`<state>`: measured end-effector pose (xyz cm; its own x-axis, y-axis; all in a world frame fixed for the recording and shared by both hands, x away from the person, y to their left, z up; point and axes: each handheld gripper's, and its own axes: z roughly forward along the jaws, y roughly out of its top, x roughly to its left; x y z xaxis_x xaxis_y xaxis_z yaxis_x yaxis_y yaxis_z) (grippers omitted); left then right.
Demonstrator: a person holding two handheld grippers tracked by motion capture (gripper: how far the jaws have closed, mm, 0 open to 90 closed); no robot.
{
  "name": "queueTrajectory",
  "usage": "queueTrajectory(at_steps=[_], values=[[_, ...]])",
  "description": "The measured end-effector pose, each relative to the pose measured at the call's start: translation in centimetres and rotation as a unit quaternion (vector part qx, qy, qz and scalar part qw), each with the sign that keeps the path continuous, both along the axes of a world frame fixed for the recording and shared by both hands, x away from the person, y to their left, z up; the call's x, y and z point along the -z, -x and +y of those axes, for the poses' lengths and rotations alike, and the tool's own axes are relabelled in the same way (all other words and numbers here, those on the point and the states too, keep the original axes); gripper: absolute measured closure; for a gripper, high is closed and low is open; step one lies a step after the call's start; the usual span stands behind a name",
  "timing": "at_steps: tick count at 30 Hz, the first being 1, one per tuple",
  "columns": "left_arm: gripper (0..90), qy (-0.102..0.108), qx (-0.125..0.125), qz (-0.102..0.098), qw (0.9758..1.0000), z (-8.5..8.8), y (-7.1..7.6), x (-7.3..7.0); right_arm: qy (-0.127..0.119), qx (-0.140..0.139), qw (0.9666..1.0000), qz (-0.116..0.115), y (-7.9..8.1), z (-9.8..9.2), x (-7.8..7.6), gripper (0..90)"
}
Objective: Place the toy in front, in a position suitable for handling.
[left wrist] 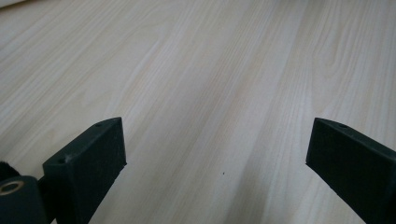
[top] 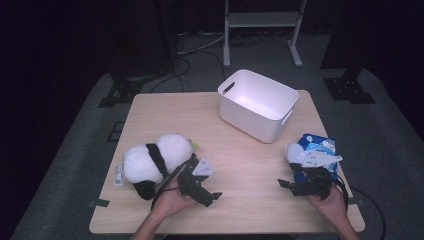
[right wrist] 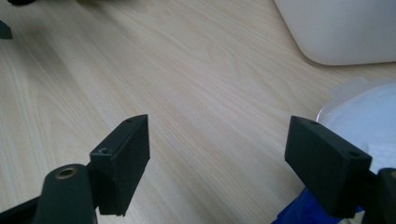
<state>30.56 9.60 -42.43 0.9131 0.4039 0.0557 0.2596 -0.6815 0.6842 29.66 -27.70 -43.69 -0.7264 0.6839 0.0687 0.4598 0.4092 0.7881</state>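
A black-and-white panda plush (top: 152, 161) lies on the left of the wooden table (top: 250, 165). My left gripper (top: 212, 198) rests in a hand just right of the plush, pointing right. Its jaws stand wide apart over bare wood (left wrist: 217, 154), nothing between them. A blue-and-white packet (top: 316, 150) lies at the right edge. My right gripper (top: 283, 185) sits in front of the packet, pointing left, open and empty (right wrist: 217, 154). The packet (right wrist: 369, 116) lies beside its right jaw, apart from the pads. A white plastic bin (top: 257, 104) stands at the back centre-right, also at the top right of the right gripper view (right wrist: 341, 28).
The bin is empty, with a handle slot in its left wall. Bare wood stretches between the two grippers and in front of the bin. Beyond the table are grey floor, cables (top: 190, 55) and a white stand's legs (top: 260, 30).
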Motion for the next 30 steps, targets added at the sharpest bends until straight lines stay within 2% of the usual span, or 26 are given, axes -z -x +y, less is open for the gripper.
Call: queueTrajectory(at_steps=[8, 14, 17, 23, 28, 30], values=[[3.6, 0.001, 0.009, -0.015, 0.9998, 0.4, -0.3, -2.2, -0.003, 0.004, 1.0, -0.001, 0.0, -0.4, -0.1, 21.0], [3.6, -0.015, 0.003, -0.037, 0.9992, 2.0, -0.7, -4.9, -0.001, 0.002, 1.0, -0.002, 0.2, -0.3, -0.2, 21.0], [3.6, -0.015, 0.0, -0.043, 0.999, 3.3, -1.1, -6.2, 0.003, 0.0, 1.0, -0.006, 0.3, 0.0, -0.4, 21.0], [3.6, -0.024, -0.03, -0.055, 0.9977, 6.5, -2.1, -8.2, 0.007, -0.003, 0.9999, -0.007, 0.3, 0.2, -0.4, 21.0], [3.6, -0.044, -0.056, -0.064, 0.9954, 9.3, -2.9, -9.3, 0.009, -0.005, 0.9999, -0.009, 0.4, 0.4, -0.5, 21.0], [3.5, -0.049, -0.066, -0.061, 0.9947, 10.4, -3.3, -9.5, 0.009, -0.007, 0.9999, -0.01, 0.4, 0.5, -0.5, 21.0]])
